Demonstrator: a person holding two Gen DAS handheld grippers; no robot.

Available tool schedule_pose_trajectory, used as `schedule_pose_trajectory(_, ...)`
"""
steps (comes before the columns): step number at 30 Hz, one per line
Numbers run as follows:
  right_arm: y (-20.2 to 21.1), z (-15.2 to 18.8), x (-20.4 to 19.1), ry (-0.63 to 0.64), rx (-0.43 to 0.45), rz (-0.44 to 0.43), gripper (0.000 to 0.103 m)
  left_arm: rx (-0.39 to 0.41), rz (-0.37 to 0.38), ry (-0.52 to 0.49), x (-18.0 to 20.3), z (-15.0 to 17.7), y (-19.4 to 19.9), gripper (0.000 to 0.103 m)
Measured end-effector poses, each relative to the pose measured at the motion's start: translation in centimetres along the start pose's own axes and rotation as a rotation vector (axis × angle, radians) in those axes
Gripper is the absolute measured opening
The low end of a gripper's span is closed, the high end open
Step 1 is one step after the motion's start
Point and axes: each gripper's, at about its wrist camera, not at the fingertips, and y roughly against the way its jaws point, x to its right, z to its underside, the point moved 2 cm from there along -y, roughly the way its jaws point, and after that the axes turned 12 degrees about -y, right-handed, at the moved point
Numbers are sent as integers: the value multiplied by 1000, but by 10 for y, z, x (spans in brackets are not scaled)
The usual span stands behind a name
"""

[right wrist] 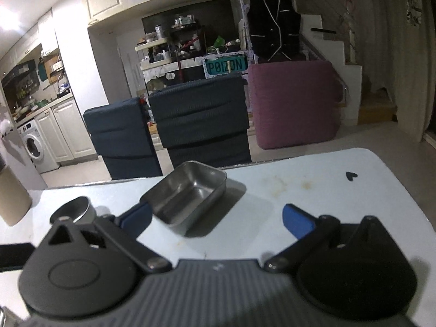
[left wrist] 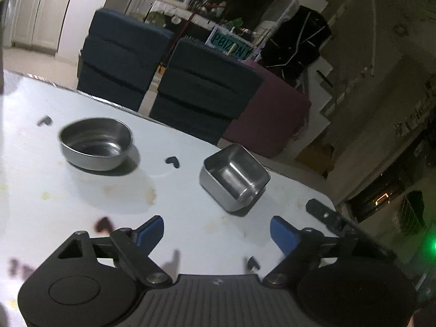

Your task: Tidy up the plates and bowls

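The left gripper was wide apart and held nothing, above the pale bench. The right gripper was also wide and empty. Beyond them, the rectangular steel bowl stood near the far edge and the round steel bowl stood apart, further left.

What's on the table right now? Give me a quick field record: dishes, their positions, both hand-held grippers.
surface: pale table with stains and small dark heart marks
dish 1: round stainless-steel bowl, upright, empty
dish 2: rectangular stainless-steel tray, upright, empty, apart from the bowl
left hand-held gripper: open, holding nothing, short of both dishes
right hand-held gripper: open, holding nothing, tray just ahead
stacked: not yet
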Motion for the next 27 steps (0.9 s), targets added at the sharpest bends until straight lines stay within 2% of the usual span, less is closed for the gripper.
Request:
schedule_pose_trajectory(8, -25, 1, 17, -101, -16, -31, 103, -48, -22, 75, 13, -12, -66, 74)
schedule_pose_trajectory(19, -25, -3, 43, -193, 9, -77, 102, -87, -78, 79, 25, -18, -130, 54)
schedule_pose_trajectory(22, -27, -3, 47, -204, 10, -84, 102, -90, -101, 62, 25, -21, -140, 46)
schedule_pose_trajectory(25, -29, -3, 47, -207, 7, -88, 102, -95, -119, 52, 24, -23, -147, 27)
schedule_pose_trajectory(27, -29, -3, 48, -206, 3, -95, 102, -103, -115, 40, 24, -23, -150, 24)
